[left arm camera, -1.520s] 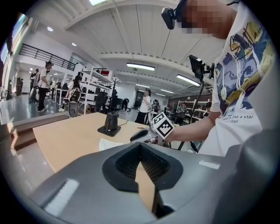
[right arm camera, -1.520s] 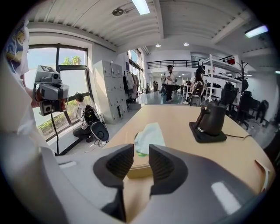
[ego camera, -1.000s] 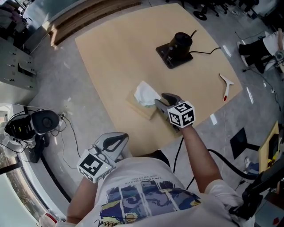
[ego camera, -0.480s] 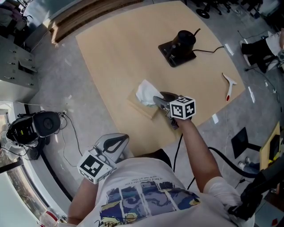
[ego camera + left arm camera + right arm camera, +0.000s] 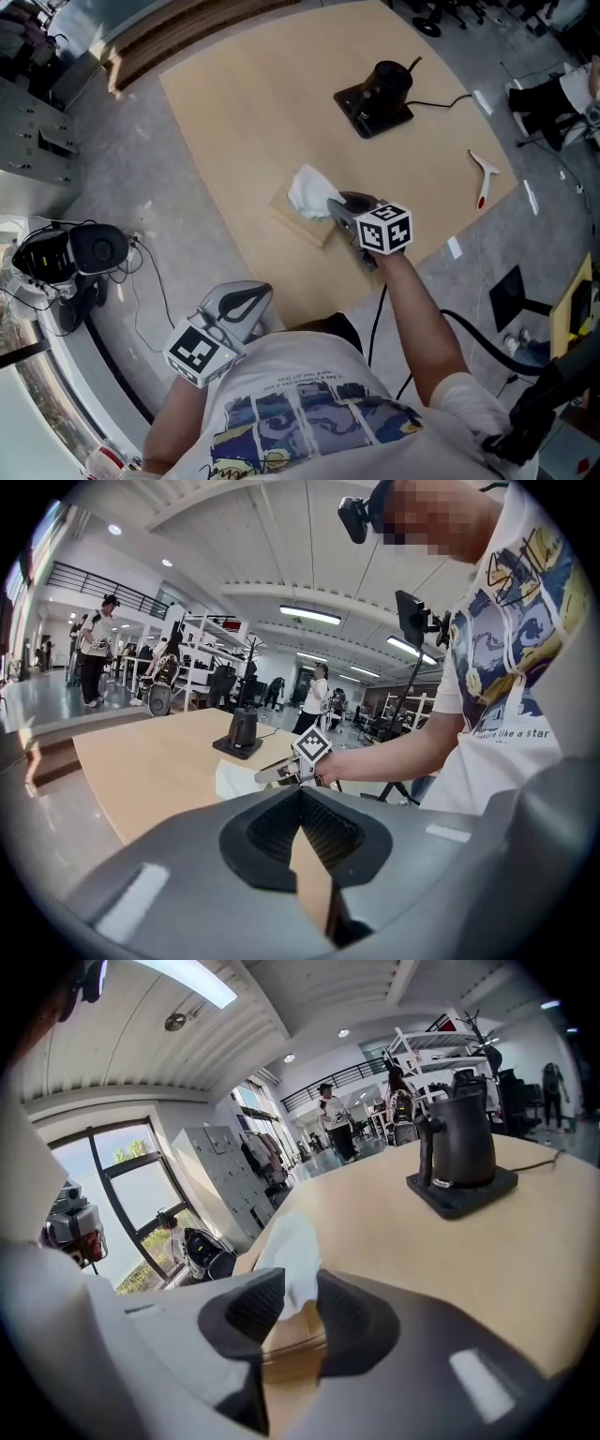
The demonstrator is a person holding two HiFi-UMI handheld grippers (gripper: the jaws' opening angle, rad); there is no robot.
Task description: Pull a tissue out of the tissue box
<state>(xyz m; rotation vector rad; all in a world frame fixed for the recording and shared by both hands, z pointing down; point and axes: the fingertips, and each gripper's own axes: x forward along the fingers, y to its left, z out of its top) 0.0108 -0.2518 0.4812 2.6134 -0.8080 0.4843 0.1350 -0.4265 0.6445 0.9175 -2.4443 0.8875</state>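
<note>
A brown tissue box (image 5: 302,228) lies near the front edge of the tan table (image 5: 244,112), with a white tissue (image 5: 307,192) standing up out of it. My right gripper (image 5: 336,208) reaches the tissue from the right. In the right gripper view the tissue (image 5: 292,1251) rises between the two pads above the box (image 5: 292,1354); the jaws of this gripper (image 5: 300,1302) are closing around it and a gap remains. My left gripper (image 5: 258,292) hangs off the table's front edge near the person's body, shut and empty, its tips (image 5: 301,791) meeting.
A black kettle on its base (image 5: 382,86) stands at the back right of the table with its cord trailing off. A white tool with a red tip (image 5: 482,180) lies near the right edge. Gear and cables sit on the floor at left (image 5: 75,258).
My right gripper slid a little further left onto the tissue and its jaws narrowed around it. The left gripper stayed put.
</note>
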